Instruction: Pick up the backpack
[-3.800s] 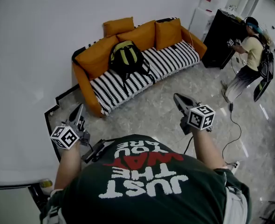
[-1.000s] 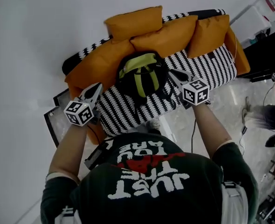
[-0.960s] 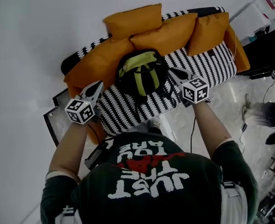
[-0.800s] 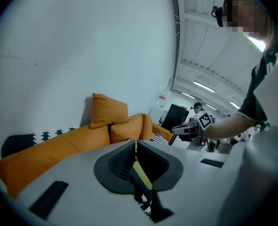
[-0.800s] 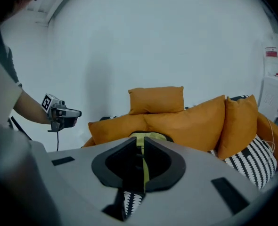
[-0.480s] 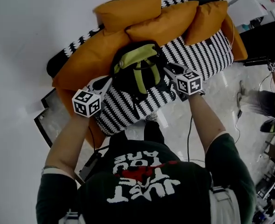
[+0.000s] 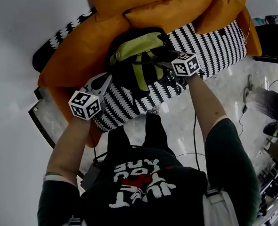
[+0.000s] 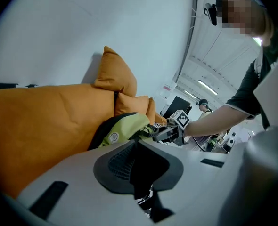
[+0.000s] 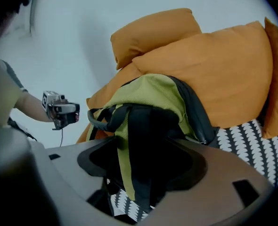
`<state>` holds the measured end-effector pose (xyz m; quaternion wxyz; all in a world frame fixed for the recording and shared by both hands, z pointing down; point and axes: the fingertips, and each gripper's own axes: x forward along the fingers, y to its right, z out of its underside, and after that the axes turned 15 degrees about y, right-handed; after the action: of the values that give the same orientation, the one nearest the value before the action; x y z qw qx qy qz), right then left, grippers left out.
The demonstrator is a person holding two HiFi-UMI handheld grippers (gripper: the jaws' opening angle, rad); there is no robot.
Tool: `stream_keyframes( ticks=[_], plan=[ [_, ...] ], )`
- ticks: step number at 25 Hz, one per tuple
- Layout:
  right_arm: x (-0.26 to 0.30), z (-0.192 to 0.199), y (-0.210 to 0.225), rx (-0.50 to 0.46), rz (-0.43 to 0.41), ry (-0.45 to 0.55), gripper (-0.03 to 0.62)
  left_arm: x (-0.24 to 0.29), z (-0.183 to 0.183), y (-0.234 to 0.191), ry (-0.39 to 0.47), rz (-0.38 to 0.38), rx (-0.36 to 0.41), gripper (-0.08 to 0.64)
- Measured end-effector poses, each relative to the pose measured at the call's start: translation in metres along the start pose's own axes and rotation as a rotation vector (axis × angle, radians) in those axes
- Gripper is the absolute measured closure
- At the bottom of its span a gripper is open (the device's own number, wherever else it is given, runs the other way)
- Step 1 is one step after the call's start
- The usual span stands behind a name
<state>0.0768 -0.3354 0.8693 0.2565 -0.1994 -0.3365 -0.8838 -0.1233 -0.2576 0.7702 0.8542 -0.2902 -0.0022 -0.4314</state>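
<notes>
A black and lime-green backpack (image 7: 136, 55) leans against the orange cushions (image 7: 77, 46) of a sofa with a black-and-white striped seat (image 7: 209, 46). My right gripper (image 7: 163, 66) is at the backpack's right side, by the straps. Its jaws are opening, and in the right gripper view (image 9: 141, 149) a black and green strap (image 9: 129, 140) hangs between them without being pressed. My left gripper (image 7: 105, 77) is low at the backpack's left, over the seat's front edge, a little short of the bag. Its jaws look shut and empty (image 8: 136, 149). The backpack (image 8: 122, 128) shows just beyond them.
The sofa stands against a white wall. A dark low table (image 7: 44, 121) sits at the sofa's left end. Cables (image 7: 194, 126) trail over the marble floor. Another person (image 7: 268, 105) stands at the right, near a black cabinet (image 7: 275, 41).
Both grippers have dropped toward the backpack and moved in on it. The right jaws, shut before, now stand wide around the straps. The head has leaned closer over the sofa.
</notes>
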Motion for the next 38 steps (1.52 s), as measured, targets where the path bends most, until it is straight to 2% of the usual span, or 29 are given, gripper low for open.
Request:
stream_keyframes(
  ticks=[4, 6, 9, 10, 13, 18, 23, 28, 34, 38],
  plan=[
    [0.009, 0.005, -0.025, 0.155, -0.248, -0.011, 0.295, 0.007, 0.016, -0.004, -0.003, 0.008, -0.016, 0.553],
    [0.014, 0.011, -0.032, 0.186, -0.302, -0.021, 0.298, 0.007, 0.022, -0.005, -0.007, 0.014, -0.02, 0.552],
    [0.022, 0.011, -0.04, 0.215, -0.354, 0.01, 0.363, 0.007, 0.028, -0.009, -0.005, 0.012, -0.028, 0.553],
    [0.022, 0.009, -0.044, 0.225, -0.38, 0.03, 0.386, 0.007, 0.03, -0.011, -0.002, 0.008, -0.033, 0.552],
    [0.014, -0.007, -0.06, 0.262, -0.462, 0.129, 0.519, 0.008, 0.033, -0.014, 0.008, -0.005, -0.051, 0.553],
    [-0.017, -0.048, -0.089, 0.365, -0.583, 0.355, 0.532, 0.003, 0.03, -0.011, 0.02, -0.01, -0.053, 0.554],
    [-0.05, -0.084, -0.122, 0.361, -0.661, 0.465, 0.535, -0.009, 0.013, -0.002, 0.037, -0.01, -0.043, 0.553],
    [-0.085, -0.116, -0.159, 0.29, -0.705, 0.505, 0.537, -0.024, -0.021, 0.015, 0.09, -0.013, -0.032, 0.554],
    [-0.126, -0.128, -0.2, 0.222, -0.669, 0.544, 0.538, -0.048, -0.063, 0.052, 0.144, 0.034, 0.011, 0.554],
    [-0.155, -0.136, -0.215, 0.235, -0.596, 0.637, 0.538, -0.065, -0.088, 0.073, 0.169, 0.063, 0.036, 0.554]
  ],
)
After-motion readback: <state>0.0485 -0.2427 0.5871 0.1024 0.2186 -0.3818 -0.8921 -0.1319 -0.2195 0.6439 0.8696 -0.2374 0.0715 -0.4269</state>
